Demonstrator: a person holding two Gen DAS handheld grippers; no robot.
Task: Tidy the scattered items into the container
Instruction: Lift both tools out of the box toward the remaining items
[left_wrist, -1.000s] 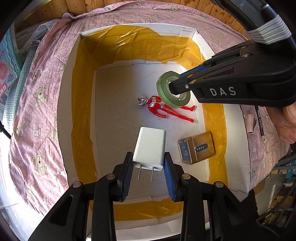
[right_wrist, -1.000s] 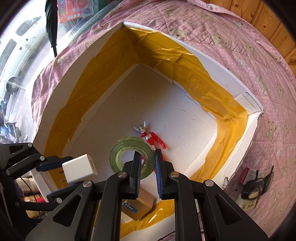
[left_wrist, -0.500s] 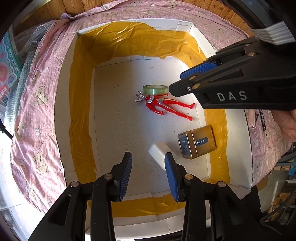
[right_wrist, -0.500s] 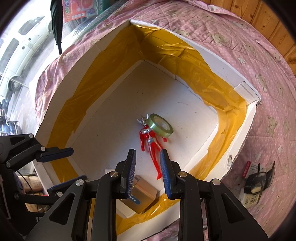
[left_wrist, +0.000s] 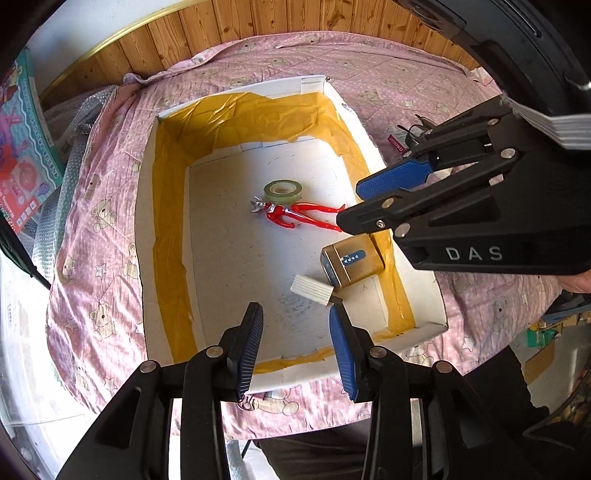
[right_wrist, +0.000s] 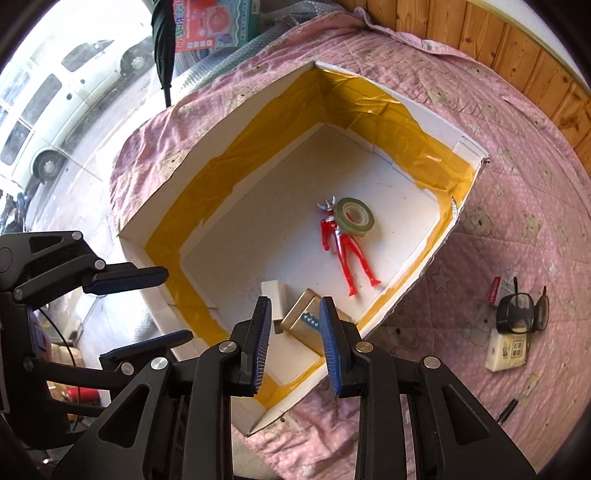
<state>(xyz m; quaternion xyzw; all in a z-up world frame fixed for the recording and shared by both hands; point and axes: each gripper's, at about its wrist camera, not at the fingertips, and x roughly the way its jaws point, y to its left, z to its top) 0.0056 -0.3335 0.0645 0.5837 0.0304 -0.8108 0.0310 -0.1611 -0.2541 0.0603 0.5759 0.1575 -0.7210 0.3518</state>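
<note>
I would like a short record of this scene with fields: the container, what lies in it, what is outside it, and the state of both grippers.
container: white cardboard box lined with yellow tape, on a pink quilt
inside: green tape roll leaning on the red toy figure; gold tin; white charger beside the tin
outside: glasses and small packets on the quilt
left gripper: open, empty, above the box
right gripper: open, empty, above the box
</note>
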